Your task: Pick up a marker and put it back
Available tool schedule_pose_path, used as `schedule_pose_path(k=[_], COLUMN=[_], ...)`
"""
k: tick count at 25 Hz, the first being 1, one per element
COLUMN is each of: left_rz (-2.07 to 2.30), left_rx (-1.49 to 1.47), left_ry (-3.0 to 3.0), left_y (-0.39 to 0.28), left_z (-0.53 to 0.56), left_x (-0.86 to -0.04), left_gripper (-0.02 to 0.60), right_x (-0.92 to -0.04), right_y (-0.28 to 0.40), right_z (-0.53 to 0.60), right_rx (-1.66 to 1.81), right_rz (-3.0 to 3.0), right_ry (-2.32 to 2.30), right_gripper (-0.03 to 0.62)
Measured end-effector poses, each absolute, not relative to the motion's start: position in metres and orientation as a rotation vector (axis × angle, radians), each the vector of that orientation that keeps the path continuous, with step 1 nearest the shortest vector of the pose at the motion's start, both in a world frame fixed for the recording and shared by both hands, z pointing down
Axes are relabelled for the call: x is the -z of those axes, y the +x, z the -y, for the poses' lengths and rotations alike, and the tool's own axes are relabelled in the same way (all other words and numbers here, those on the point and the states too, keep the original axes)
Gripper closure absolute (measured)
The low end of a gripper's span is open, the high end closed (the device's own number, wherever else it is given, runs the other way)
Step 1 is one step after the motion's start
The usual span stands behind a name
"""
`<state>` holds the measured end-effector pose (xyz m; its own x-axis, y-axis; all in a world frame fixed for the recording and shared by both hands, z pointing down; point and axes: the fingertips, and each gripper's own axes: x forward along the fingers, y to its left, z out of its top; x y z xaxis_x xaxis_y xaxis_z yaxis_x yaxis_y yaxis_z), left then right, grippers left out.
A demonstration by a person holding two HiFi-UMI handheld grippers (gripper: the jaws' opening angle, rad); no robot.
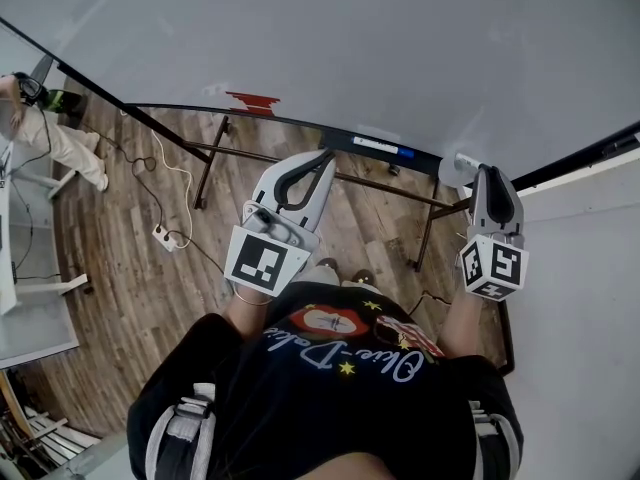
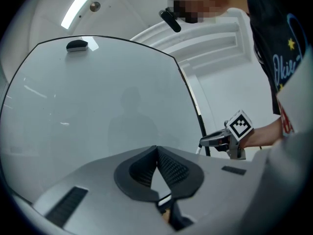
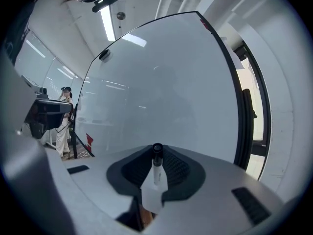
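Note:
A white marker with a black cap (image 3: 156, 166) is pinched between the pads of my right gripper (image 3: 157, 150), cap pointing at the whiteboard (image 3: 161, 82). In the head view the right gripper (image 1: 487, 172) is held level close to the board's (image 1: 380, 48) lower right corner, and the marker itself is hidden there. My left gripper (image 1: 326, 156) hovers in front of the dark ledge (image 1: 378, 148) along the board's bottom edge, jaws shut with nothing between them (image 2: 156, 150). The left gripper view shows the right gripper (image 2: 215, 141) off to its right.
A small dark object (image 2: 77, 45) sticks near the board's top edge. Something red (image 1: 252, 101) sits at the ledge's left end. The board's stand legs (image 1: 210, 168) rest on wooden floor with a power strip (image 1: 165, 236). A person (image 1: 40, 128) stands far left; a white wall (image 1: 590, 268) is on the right.

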<state>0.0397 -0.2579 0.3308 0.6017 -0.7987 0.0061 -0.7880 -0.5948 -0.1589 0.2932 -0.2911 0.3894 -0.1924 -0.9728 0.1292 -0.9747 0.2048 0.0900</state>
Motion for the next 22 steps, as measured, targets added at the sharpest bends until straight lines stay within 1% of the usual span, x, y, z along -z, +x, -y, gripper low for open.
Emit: schedule_pose_path(k=[22], left_rz=[-1.195], left_rx=[0.047], left_ry=[-2.763], left_y=[0.061], left_z=[0.254], left_x=[-0.329], left_gripper=[0.578], right_x=[-0.323], right_y=[0.297], right_z=[0.227], right_rx=[0.085], right_rz=[2.298], right_ry=[2.02], right_gripper=[0.528])
